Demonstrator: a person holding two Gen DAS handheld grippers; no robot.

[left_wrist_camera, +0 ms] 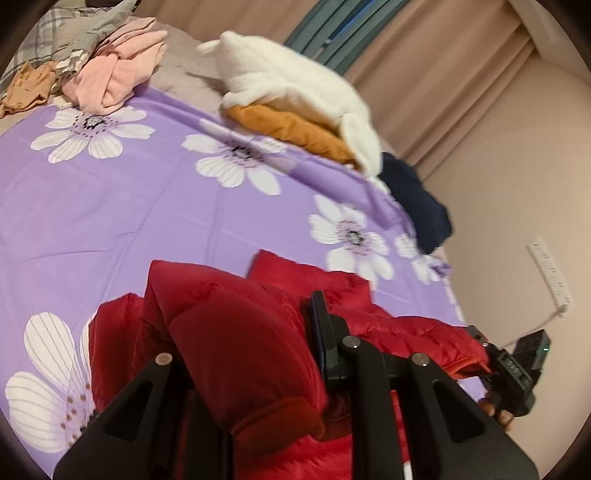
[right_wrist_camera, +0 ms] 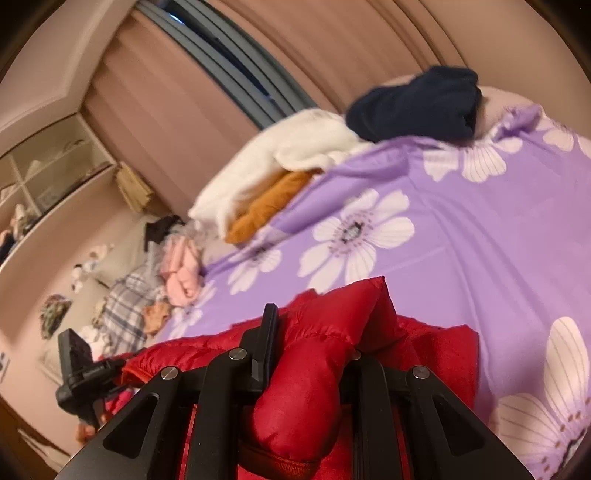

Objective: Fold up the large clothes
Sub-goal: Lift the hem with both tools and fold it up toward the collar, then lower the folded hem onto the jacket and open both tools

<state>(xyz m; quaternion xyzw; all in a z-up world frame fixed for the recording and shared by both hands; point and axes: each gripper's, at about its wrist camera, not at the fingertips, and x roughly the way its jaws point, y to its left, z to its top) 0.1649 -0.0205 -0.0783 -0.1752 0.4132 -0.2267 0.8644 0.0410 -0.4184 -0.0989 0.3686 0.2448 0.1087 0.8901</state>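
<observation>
A red puffer jacket lies bunched at the near edge of a bed with a purple flowered sheet. In the left wrist view a thick fold of it fills my left gripper, which is shut on it; one black finger shows and the other is hidden by the fabric. My right gripper appears at the right, at the jacket's far end. In the right wrist view the right gripper is shut on another padded fold of the jacket. The left gripper shows at the left edge.
A white fleece lies on an orange garment at the bed's far side, with a navy garment beside it. Pink clothes and a plaid piece are heaped at the far left. Curtains hang behind.
</observation>
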